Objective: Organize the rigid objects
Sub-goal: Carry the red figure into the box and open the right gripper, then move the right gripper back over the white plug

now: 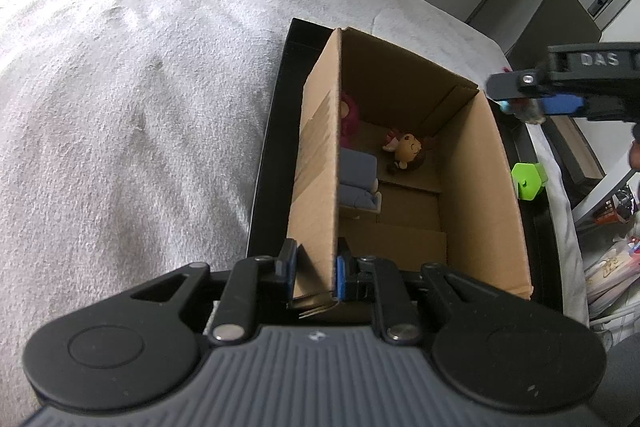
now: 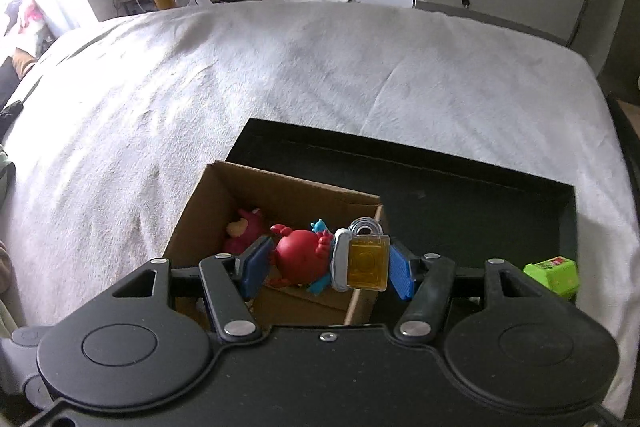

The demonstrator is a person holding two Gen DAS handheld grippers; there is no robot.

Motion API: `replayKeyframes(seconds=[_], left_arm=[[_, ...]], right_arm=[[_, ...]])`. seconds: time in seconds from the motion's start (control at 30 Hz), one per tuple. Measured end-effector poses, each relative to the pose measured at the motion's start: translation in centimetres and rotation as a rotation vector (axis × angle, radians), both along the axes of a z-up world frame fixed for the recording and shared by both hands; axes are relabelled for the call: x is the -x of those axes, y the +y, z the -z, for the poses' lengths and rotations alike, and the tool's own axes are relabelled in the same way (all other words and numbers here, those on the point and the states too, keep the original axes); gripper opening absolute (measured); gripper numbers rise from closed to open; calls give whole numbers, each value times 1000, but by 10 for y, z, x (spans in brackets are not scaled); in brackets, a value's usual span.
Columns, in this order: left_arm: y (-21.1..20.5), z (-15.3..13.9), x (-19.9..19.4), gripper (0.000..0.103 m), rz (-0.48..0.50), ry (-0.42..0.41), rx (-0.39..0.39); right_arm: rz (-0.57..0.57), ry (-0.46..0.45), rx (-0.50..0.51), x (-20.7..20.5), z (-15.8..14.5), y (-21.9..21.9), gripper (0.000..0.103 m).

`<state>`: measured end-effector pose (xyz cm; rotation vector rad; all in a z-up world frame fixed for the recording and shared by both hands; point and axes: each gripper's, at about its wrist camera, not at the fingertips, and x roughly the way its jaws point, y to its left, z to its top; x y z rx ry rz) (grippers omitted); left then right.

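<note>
An open cardboard box (image 1: 472,187) stands inside a black tray (image 1: 276,131) on a white blanket. My left gripper (image 1: 316,273) is shut on the box's near left wall. Inside lie a brown-haired doll (image 1: 408,151), a pink plush (image 1: 348,111) and a grey-blue block (image 1: 356,179). My right gripper (image 2: 328,267) is shut on a red crab toy (image 2: 298,255) with a blue figure and a yellow padlock-shaped piece (image 2: 368,261) attached. It hovers over the box (image 2: 280,195), above its right wall. From the left wrist view the right gripper (image 1: 520,105) sits past the box's far right corner.
A green hexagonal toy (image 2: 554,273) rests at the tray's right edge, also visible as the green toy (image 1: 528,181). The white blanket (image 2: 280,75) spreads wide to the left and beyond. Slippers, a carton and a side table stand on the floor behind.
</note>
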<state>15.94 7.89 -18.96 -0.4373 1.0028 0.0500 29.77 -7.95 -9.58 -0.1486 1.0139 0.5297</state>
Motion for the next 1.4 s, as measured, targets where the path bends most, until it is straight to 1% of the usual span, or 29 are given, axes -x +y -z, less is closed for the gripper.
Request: replayKeyframes(seconds=[0.17,0.37,0.6,0.7,0.77,0.87,1.2,1.27,1.4], left_arm=[[0,0,0,17,-1,0,1],[0,0,0,17,1,-2,-1],[-1,0,-1,17,4,-3,-3],[-1,0,-1,17,4,-3,-2],[-1,0,-1,17,4,-4,-3],[-2,0,-1,18,5,-9,-5],[-1,0,0,18,5,-7,-5],[-2,0,0,18,3,-7,-3],[-2,-1,0,18,3,-6,-6]], right_arm=[[-7,18,11,-3,8,13,60],[-29,15,11,-9,11,27,60],[-25,19,33,-18,19,38,60],[-16,4,59,-19,21,40,61],[-7,-23,86,-17,22,40,62],[-3,-29,84,-16,19,36,65],[17,-66,54,-10,0,7,67],[24,-65,43,-9,-4,-3,73],[40,-60,40,-8,-8,-24,74]])
